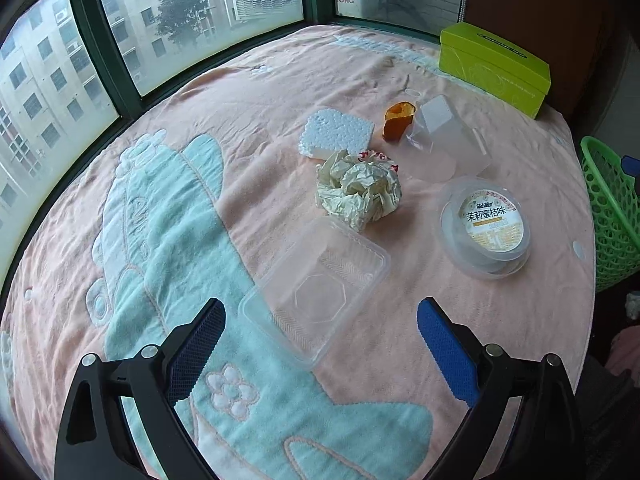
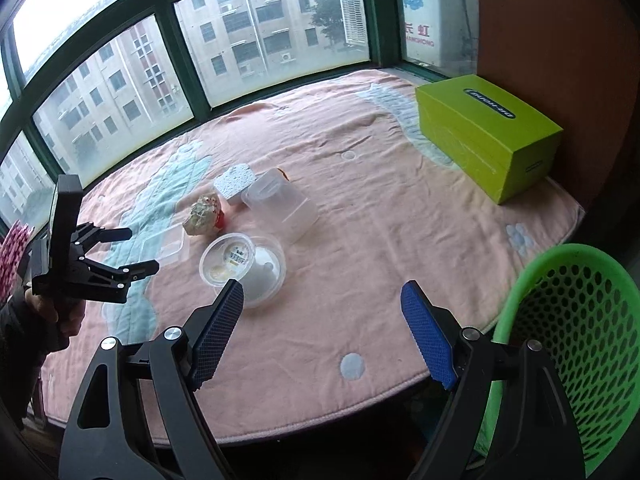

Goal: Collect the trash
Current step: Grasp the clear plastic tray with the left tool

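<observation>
Left gripper (image 1: pixel 320 316): jaws spread wide, holding nothing, poised above the near end of a clear rectangular tray (image 1: pixel 316 292) on the pink blanket (image 1: pixel 248 92). Right gripper (image 2: pixel 322 300): jaws likewise spread and empty, hovering over the blanket's near edge, just beside the green perforated basket (image 2: pixel 580 320) at the right. Trash clustered mid-blanket: crumpled paper wad (image 1: pixel 358 188) just beyond the tray; white foam block (image 1: pixel 338 134) behind the wad; orange-brown peel-like scrap (image 1: pixel 398 120) beside the foam; clear tub (image 1: pixel 448 140) tipped on its side, touching the scrap; round labelled plastic cup (image 1: pixel 486 232) to the right, apart from the wad. Green cardboard box (image 1: pixel 494 68) at the far right corner, well apart from the cluster. Windows (image 2: pixel 260 40) along the far edge.
</observation>
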